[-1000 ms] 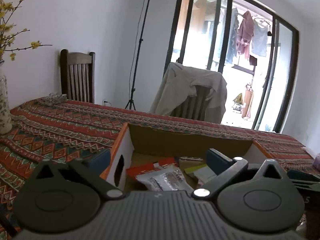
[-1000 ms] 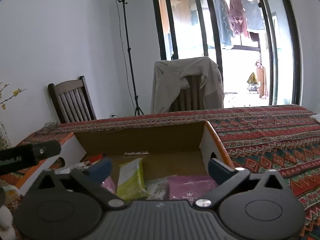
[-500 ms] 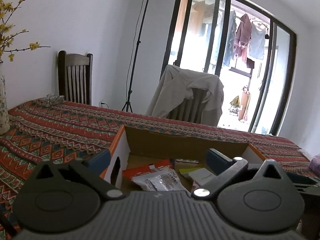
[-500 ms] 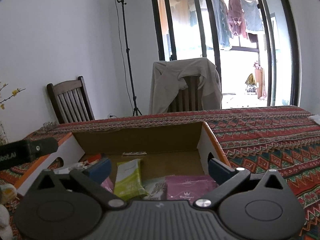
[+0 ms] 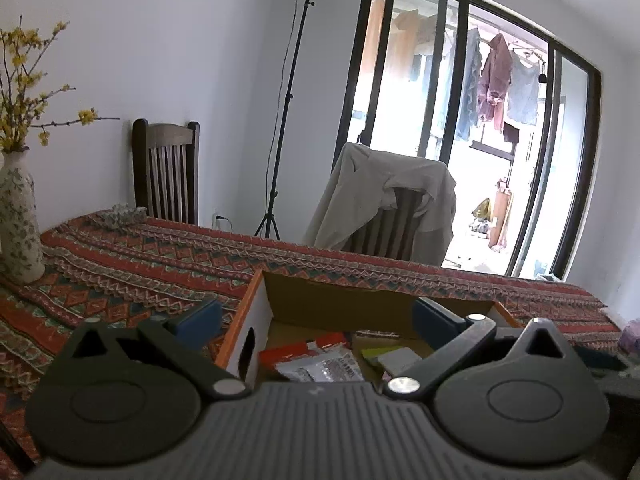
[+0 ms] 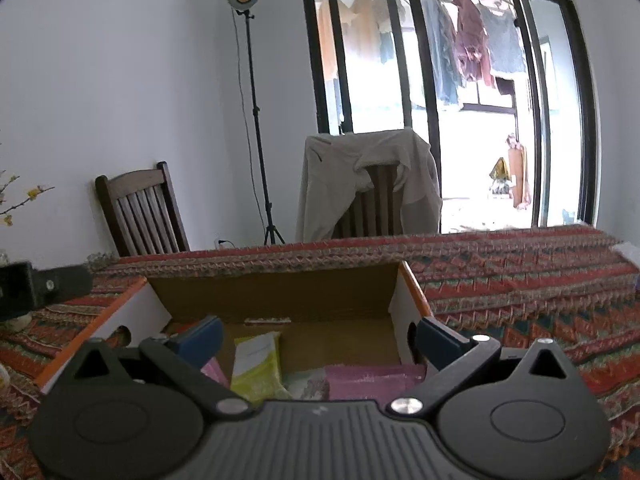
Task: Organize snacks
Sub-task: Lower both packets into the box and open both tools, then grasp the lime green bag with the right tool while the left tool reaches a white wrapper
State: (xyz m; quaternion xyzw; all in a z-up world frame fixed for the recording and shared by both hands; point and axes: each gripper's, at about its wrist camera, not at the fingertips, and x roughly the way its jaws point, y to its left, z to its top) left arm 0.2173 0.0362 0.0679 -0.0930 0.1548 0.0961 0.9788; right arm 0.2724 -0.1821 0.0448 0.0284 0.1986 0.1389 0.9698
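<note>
An open cardboard box (image 5: 340, 300) with white sides and orange rims sits on the patterned tablecloth. It also shows in the right wrist view (image 6: 276, 292). Inside lie snack packs: a red pack (image 5: 284, 354), a silvery pack (image 5: 320, 368), a yellow-green pack (image 6: 258, 364) and a pink pack (image 6: 372, 380). My left gripper (image 5: 316, 318) is open and empty, held above the box's left near side. My right gripper (image 6: 318, 336) is open and empty above the box's right half. The left gripper's side (image 6: 40, 288) shows at the left edge of the right wrist view.
A flowered vase (image 5: 18, 220) with yellow blossoms stands at the table's left. Two chairs (image 5: 166, 172) stand behind the table, one draped with a beige jacket (image 5: 384, 200). A light stand (image 5: 280, 120) and glass doors are behind.
Both grippers have risen and tilted up a little, so the box sits lower in both views. Both stay open and empty.
</note>
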